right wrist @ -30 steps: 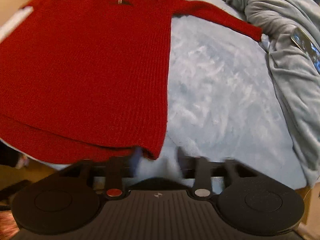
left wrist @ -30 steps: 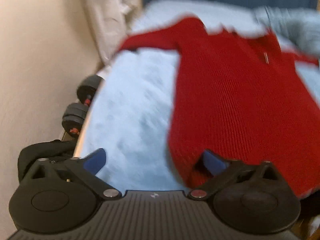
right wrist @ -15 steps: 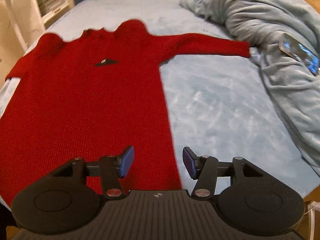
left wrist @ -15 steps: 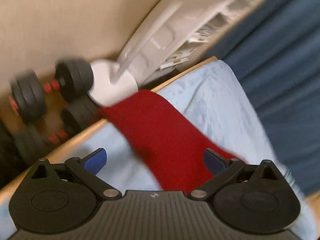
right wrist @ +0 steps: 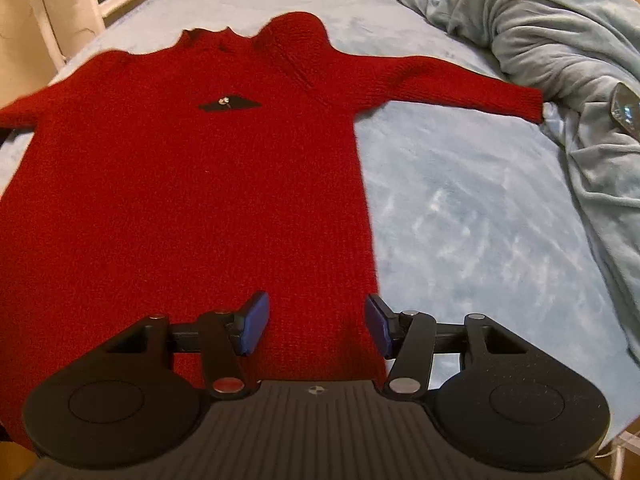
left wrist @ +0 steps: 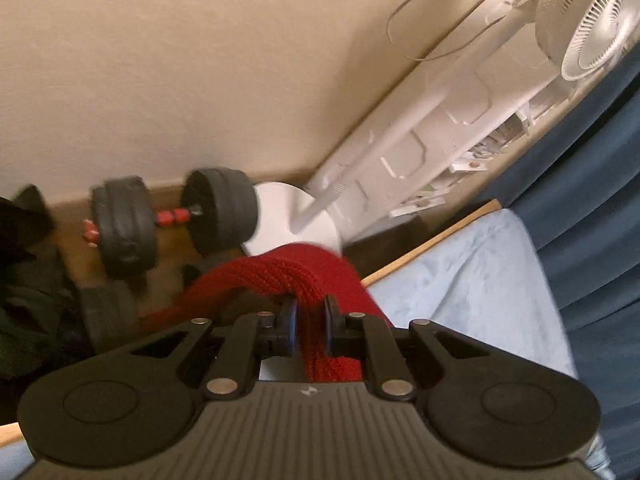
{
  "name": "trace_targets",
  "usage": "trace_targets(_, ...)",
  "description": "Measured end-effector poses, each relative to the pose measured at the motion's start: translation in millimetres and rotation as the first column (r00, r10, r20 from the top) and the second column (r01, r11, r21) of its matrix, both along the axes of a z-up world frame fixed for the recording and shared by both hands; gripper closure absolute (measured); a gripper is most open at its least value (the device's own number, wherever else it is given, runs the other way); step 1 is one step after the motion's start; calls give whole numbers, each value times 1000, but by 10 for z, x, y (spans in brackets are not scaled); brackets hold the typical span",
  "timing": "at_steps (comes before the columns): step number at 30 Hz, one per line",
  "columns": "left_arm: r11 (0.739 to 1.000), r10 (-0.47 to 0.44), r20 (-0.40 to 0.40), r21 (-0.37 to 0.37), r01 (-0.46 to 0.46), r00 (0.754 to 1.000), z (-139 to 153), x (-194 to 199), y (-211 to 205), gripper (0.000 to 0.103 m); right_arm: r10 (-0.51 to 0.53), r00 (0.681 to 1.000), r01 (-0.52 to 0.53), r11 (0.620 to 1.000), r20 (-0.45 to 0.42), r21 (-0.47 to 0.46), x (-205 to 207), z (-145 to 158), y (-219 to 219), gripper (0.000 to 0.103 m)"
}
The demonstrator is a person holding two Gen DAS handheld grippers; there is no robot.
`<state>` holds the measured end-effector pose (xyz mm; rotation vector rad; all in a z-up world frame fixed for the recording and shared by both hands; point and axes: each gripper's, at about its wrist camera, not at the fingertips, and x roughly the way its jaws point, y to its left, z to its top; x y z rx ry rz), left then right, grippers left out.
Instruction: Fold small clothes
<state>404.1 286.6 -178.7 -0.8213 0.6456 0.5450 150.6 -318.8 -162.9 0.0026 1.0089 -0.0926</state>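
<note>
A red knitted sweater (right wrist: 192, 184) lies flat, front up, on a light blue bed cover (right wrist: 472, 216), its right sleeve (right wrist: 448, 84) stretched out sideways. My right gripper (right wrist: 316, 322) is open and empty, hovering over the sweater's lower right edge. In the left wrist view, my left gripper (left wrist: 309, 320) is shut on the sweater's left sleeve (left wrist: 296, 276), bunched between the blue pads at the bed's left edge.
A crumpled grey-blue blanket (right wrist: 560, 40) with a phone (right wrist: 626, 110) on it lies at the bed's right. Beside the bed's left edge stand dumbbells (left wrist: 168, 220), a white fan base (left wrist: 292, 220), a white shelf (left wrist: 440, 132) and a blue curtain (left wrist: 592, 200).
My left gripper swung from the hem to the left sleeve and shut on it. My right gripper let go of the hem, opened wide and rose above the sweater.
</note>
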Motion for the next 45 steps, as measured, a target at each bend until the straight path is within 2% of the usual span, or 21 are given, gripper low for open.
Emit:
trace_targets(4,970,-107,-28,217,110,994,324,172,-494,89,23,1000,-23,1000,13,3,-89,45,8,49)
trace_targets(6,901,-239,27,379,211,971,698,259,-1008,89,18,1000,-18,1000,22,-4,-151,91,-36,49)
trace_targets(7,842,-331,52,467,270,942,882,271,-1349,89,9,1000,-8,1000,22,-9,-169,103,-68,49)
trace_targets(9,666,-549,57,632,395,834,1141,158,-2121,89,-20,999,21,1000,25,-12,-198,104,-138,49)
trace_targets(11,481,-727,8,720,501,686,1130,-99,-2826,89,-52,998,52,999,27,-8,-210,100,-197,49)
trace_targets(13,287,-823,-136,738,610,552,782,-349,-3379,78,-57,998,57,998,32,-3,-216,95,-212,49)
trace_targets(14,196,-843,-232,708,678,486,525,-441,-3557,65,-51,998,51,999,34,-1,-217,92,-211,49)
trace_targets(15,119,-849,-321,659,742,421,250,-534,-3654,35,-43,999,43,999,32,1,-217,89,-212,49)
trace_targets(16,94,-842,-368,620,779,394,56,-624,-3664,17,-40,999,40,999,32,2,-221,91,-223,49)
trace_targets(19,117,-869,-333,580,806,366,-109,-869,-3360,11,-46,998,46,999,38,6,-210,74,-279,49)
trace_targets(21,215,-874,-249,571,792,417,43,-843,-3019,0,-71,997,70,997,42,18,-137,45,-338,49)
trace_targets(25,422,-806,-146,539,729,574,339,-304,-2511,0,-127,983,109,985,134,135,263,166,-477,49)
trace_targets(27,496,-783,-130,460,737,608,373,117,-2388,0,-170,960,116,965,224,235,631,299,-528,49)
trace_targets(29,540,-764,-179,348,766,620,259,583,-2386,0,-223,933,114,927,281,357,1128,401,-544,49)
trace_targets(32,584,-752,-272,149,798,600,-67,1039,-2361,5,-292,917,133,865,271,483,1861,370,-575,48)
trace_targets(33,592,-747,-295,113,798,596,-173,1159,-2364,25,-330,909,165,845,254,508,2082,335,-587,48)
trace_targets(34,586,-752,-304,95,805,584,-251,1219,-2374,62,-364,902,198,825,231,530,2295,282,-591,48)
trace_targets(37,568,-755,-294,152,809,586,-254,1119,-2345,79,-441,875,268,786,201,557,2759,133,-576,50)
trace_targets(39,559,-769,-263,166,813,583,-160,1047,-2272,81,-417,870,247,831,263,499,2893,135,-497,91)
trace_targets(41,572,-776,-223,146,807,590,-67,1028,-2152,82,-359,878,208,882,316,423,2878,209,-409,95)
trace_targets(45,595,-753,-229,165,787,617,-7,1036,-1987,82,-256,881,64,898,398,436,2353,421,-240,95)
